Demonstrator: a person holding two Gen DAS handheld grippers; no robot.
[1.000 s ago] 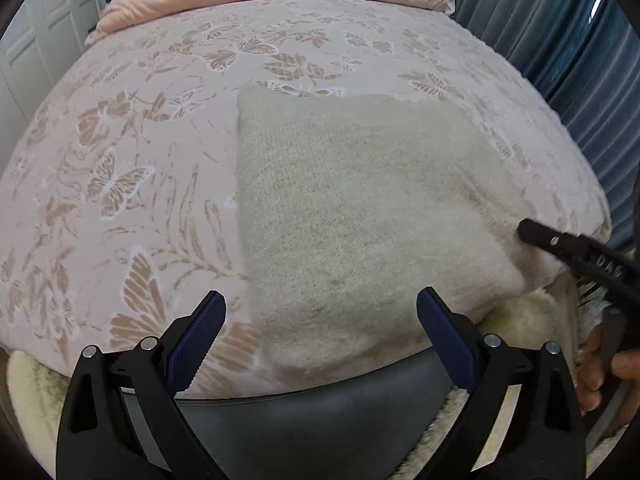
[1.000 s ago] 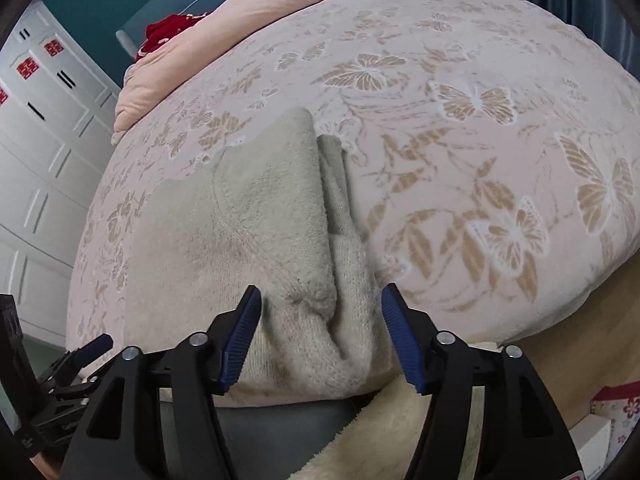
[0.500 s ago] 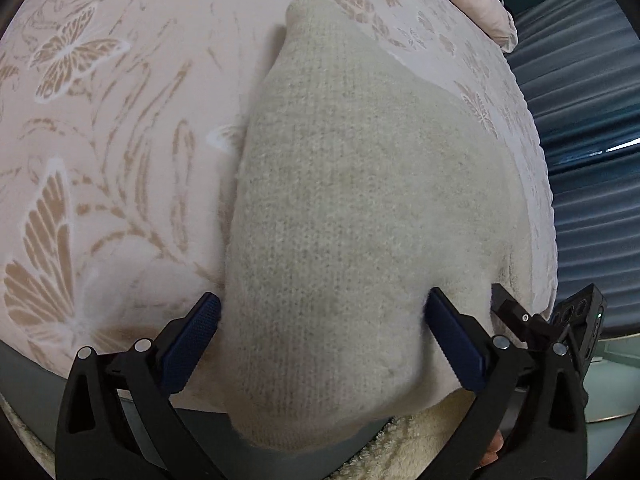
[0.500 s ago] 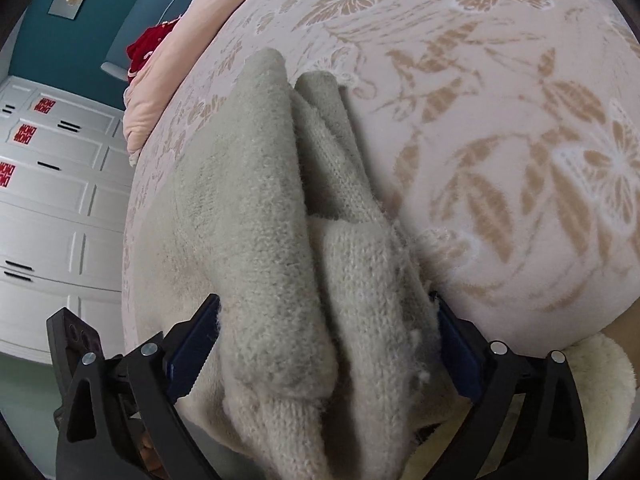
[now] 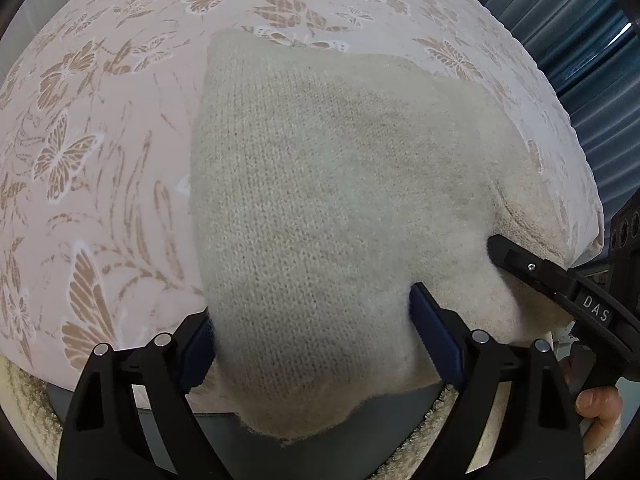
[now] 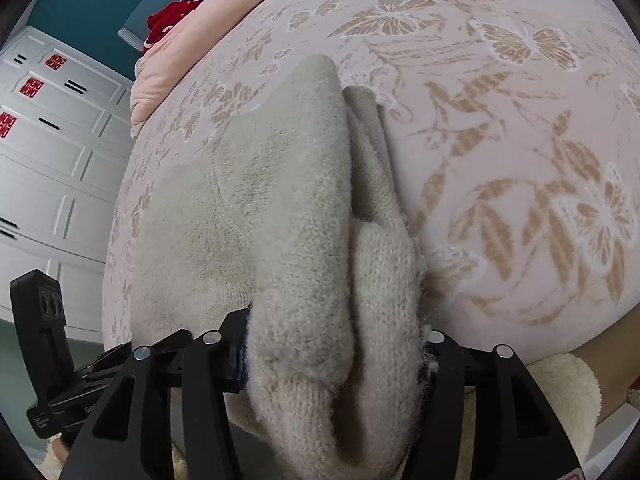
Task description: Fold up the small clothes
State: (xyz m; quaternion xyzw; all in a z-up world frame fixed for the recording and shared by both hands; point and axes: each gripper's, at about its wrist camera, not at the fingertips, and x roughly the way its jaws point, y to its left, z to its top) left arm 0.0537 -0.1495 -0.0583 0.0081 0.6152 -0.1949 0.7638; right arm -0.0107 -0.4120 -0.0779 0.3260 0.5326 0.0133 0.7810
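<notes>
A small beige knitted garment [image 5: 340,208] is spread on the bed [image 5: 100,152], its near edge hanging over the front of the mattress. The near hem is gathered between the blue pads of the left tool [image 5: 312,344], whose jaws are set wide with the fabric bulging between them; whether the knit is actually pinched cannot be told. At the other near corner a thick bunch of folded layers [image 6: 332,320] is enclosed by the right tool [image 6: 332,356], its pads almost buried in the wool, so a firm hold is judged likely. The step in hand appears to be the grasping of both near corners before a fold. The next move is judged to call for both corners to be lifted together and carried evenly toward the far edge, so that the layers are kept aligned and no slack is dragged across the patterned bedspread [image 6: 520,160].
</notes>
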